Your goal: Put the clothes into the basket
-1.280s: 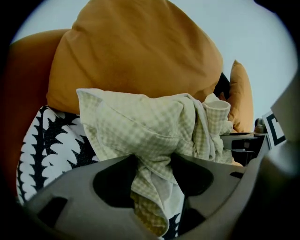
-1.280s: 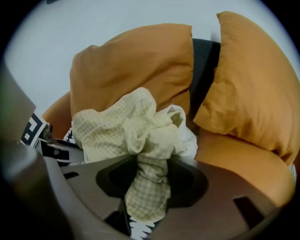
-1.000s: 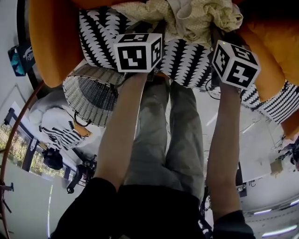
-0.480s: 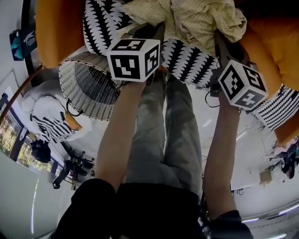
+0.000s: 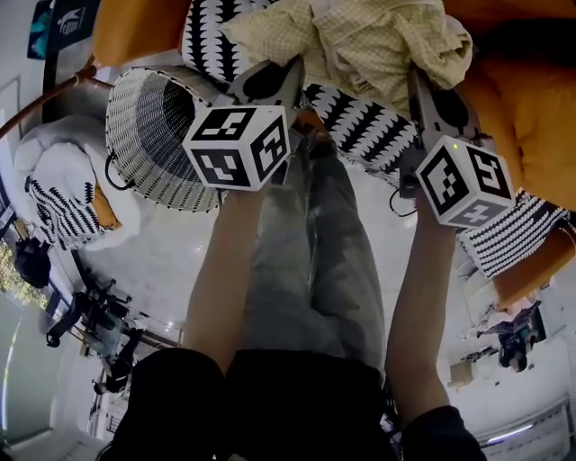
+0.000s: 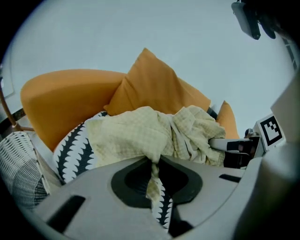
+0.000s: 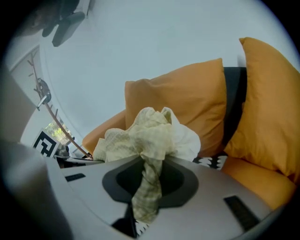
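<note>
1. The garment [image 5: 378,45] is held between the left tongs [image 6: 152,161] and the right tongs [image 7: 149,164], above the throw [image 5: 360,124] on the sofa [image 5: 135,27].
2. The basket [image 5: 153,126] is placed left of the sofa.
3. A cushion [image 6: 150,84] is propped behind the garment.

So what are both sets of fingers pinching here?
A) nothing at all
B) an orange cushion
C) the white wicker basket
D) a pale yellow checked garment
D: the pale yellow checked garment is bunched between the fingers of the left gripper and of the right gripper alike.
</note>
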{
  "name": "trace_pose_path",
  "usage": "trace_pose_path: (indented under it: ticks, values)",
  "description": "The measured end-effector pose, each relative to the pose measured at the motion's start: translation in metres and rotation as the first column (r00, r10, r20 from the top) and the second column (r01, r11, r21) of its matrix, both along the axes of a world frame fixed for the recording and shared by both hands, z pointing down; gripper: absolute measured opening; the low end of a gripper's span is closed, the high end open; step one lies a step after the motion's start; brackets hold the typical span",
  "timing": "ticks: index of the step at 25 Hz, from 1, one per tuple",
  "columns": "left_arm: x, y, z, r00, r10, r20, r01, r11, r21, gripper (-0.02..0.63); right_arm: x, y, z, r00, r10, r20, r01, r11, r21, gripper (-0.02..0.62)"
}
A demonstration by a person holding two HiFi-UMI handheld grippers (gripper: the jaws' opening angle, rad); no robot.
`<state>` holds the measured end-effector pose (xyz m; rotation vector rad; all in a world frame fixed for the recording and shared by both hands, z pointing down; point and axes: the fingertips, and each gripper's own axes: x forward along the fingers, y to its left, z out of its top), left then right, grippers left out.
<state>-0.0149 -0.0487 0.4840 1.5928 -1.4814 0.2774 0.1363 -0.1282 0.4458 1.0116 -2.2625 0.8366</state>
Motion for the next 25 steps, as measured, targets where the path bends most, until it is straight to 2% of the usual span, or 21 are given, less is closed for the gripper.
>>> trace_pose_path:
  ticks: [6, 13, 18, 23, 25]
  values:
    - [-0.042, 0.046, -0.024, 0.988, -0.150, 0.034, 0.149, 0.988, 0.027, 0.037, -0.052, 0.026, -0.020, 0.989, -0.147, 0.030, 0.147, 0.989, 0.015, 0.073]
    - [-0.097, 0.113, -0.043, 0.941, -0.334, 0.054, 0.331, 0.942, 0.056, 0.038, -0.125, 0.070, -0.035, 0.946, -0.321, 0.055, 0.319, 0.947, 0.034, 0.074]
    - [-0.140, 0.164, -0.064, 0.875, -0.478, 0.074, 0.471, 0.877, 0.093, 0.038, -0.186, 0.105, -0.049, 0.889, -0.452, 0.077, 0.449, 0.892, 0.045, 0.074]
    - [-0.191, 0.245, -0.068, 0.797, -0.597, 0.090, 0.589, 0.802, 0.097, 0.038, -0.256, 0.174, -0.051, 0.817, -0.569, 0.096, 0.568, 0.822, 0.037, 0.074]
    - [-0.205, 0.281, -0.065, 0.760, -0.642, 0.098, 0.636, 0.767, 0.086, 0.037, -0.280, 0.204, -0.048, 0.779, -0.618, 0.102, 0.619, 0.785, 0.031, 0.074]
